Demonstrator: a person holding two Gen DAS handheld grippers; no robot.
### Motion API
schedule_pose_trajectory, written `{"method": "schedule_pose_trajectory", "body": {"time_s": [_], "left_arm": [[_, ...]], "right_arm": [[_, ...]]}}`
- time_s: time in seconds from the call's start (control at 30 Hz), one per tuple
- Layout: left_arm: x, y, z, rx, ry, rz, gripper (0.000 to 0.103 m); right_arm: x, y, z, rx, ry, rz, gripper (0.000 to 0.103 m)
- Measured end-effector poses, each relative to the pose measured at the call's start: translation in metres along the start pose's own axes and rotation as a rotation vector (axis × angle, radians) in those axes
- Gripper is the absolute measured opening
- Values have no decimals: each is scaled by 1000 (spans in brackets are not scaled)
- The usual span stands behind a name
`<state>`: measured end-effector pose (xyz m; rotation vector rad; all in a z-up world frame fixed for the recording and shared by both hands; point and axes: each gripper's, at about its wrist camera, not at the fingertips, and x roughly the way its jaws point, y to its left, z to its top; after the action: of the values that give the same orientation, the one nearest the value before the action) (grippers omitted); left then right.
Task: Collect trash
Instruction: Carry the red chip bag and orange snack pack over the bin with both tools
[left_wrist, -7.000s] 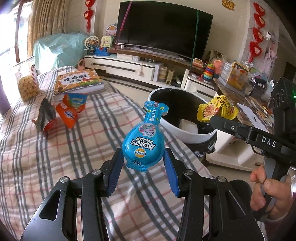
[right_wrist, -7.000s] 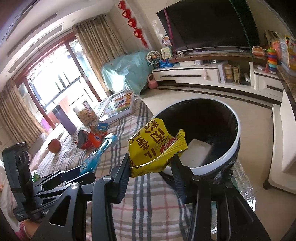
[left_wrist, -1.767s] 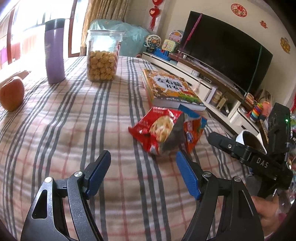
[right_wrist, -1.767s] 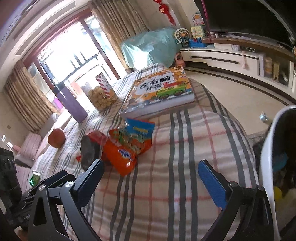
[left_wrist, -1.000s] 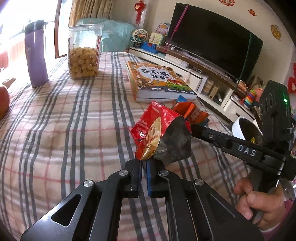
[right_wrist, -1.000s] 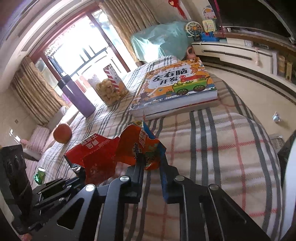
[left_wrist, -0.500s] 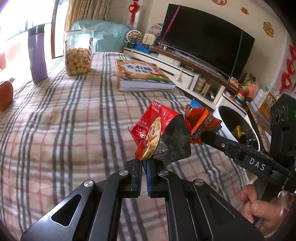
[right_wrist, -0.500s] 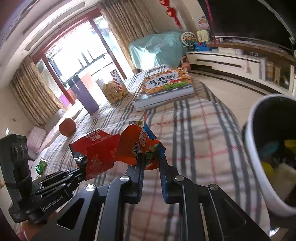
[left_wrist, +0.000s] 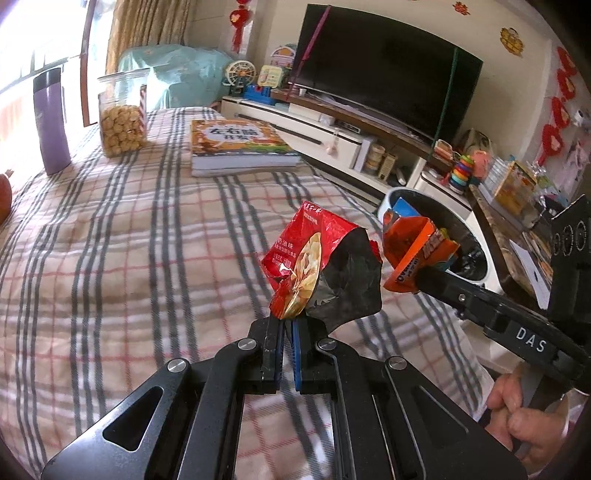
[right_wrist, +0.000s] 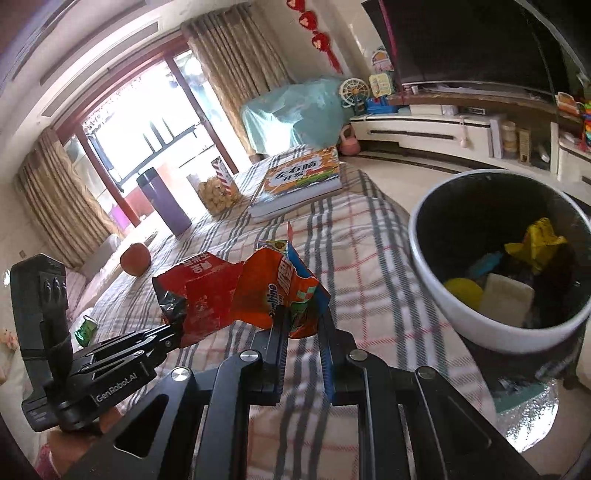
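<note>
My left gripper (left_wrist: 287, 325) is shut on a torn red snack bag (left_wrist: 314, 254) with a dark foil inside, held above the plaid cloth. My right gripper (right_wrist: 302, 321) is shut on an orange and blue snack wrapper (right_wrist: 277, 291). The wrapper also shows in the left wrist view (left_wrist: 413, 251), just left of the bin. The red bag shows in the right wrist view (right_wrist: 199, 291), left of the wrapper. The white trash bin (right_wrist: 428, 273) with a black liner stands to the right off the table edge and holds yellow and blue trash. The bin rim also shows in the left wrist view (left_wrist: 476, 229).
On the plaid cloth (left_wrist: 129, 240) lie a thick picture book (left_wrist: 236, 144), a jar of snacks (left_wrist: 122, 118), a purple flask (left_wrist: 51, 122) and an apple (right_wrist: 136, 257). A TV stand (left_wrist: 332, 129) with a television runs along the far wall.
Both grippers closed on the two wrappers about a second ago, lifted them off the cloth and have carried them right, toward the bin, which is now nearer.
</note>
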<state>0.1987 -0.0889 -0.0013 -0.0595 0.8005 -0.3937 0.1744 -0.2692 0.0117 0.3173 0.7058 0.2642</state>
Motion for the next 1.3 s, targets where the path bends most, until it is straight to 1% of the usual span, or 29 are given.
{"method": "schedule_pose_trajectory", "body": {"time_s": [0.4, 0.87, 1.3], "left_arm": [[-2, -33, -3, 54, 6, -27, 3], [7, -64, 0, 107, 21, -68, 3], [16, -94, 8, 151, 29, -101, 3]], "right_arm": [[-33, -16, -7, 36, -50, -21, 16], [-64, -50, -9, 85, -101, -78, 16], [-80, -79, -6, 114, -114, -131, 16]]}}
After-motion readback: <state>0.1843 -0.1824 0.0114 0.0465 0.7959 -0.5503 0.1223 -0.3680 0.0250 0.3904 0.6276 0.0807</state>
